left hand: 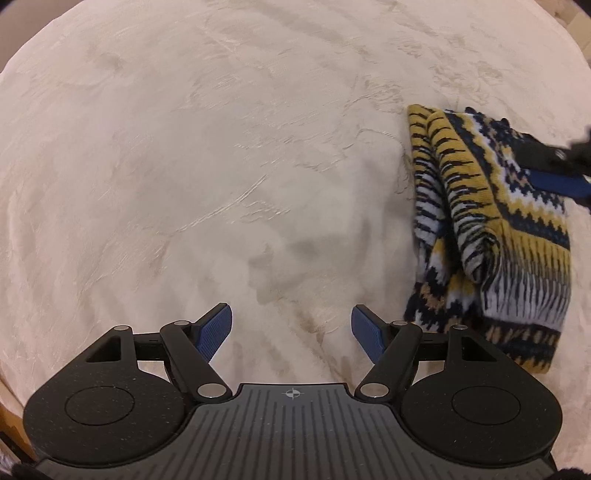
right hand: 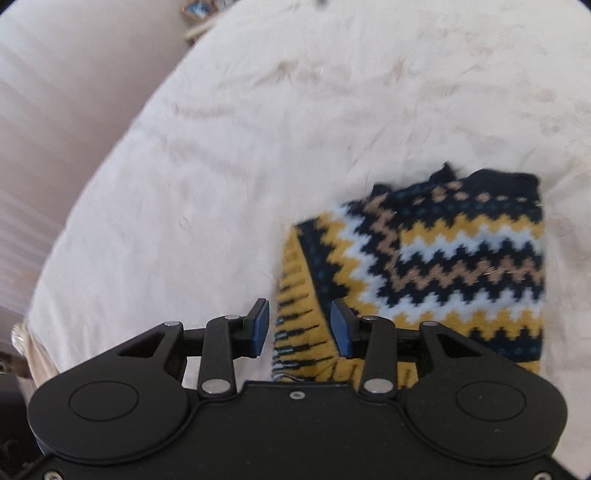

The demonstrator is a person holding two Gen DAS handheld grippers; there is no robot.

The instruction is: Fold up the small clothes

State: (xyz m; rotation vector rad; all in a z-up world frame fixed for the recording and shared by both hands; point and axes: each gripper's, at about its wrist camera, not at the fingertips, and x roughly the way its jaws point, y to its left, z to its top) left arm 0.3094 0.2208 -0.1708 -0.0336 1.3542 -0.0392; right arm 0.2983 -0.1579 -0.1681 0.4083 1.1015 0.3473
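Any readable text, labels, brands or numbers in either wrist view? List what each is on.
No readable text in either view.
left tool: only a crosshair mark on its body, no letters.
right tool: no markings visible.
sweater: knitted zigzag pattern only, no label showing.
blanket: plain.
Object at top left of the right wrist view: too blurred to read.

From my left wrist camera, my right gripper (left hand: 569, 162) is a dark smear cut off by the picture's right edge, so I cannot tell how its jaws stand there. From my right wrist camera the knitted sweater (right hand: 443, 258) is blurred, and its near end is hidden under my own gripper body. A small patterned object (right hand: 201, 11) at the top edge is cropped and too blurred to identify.
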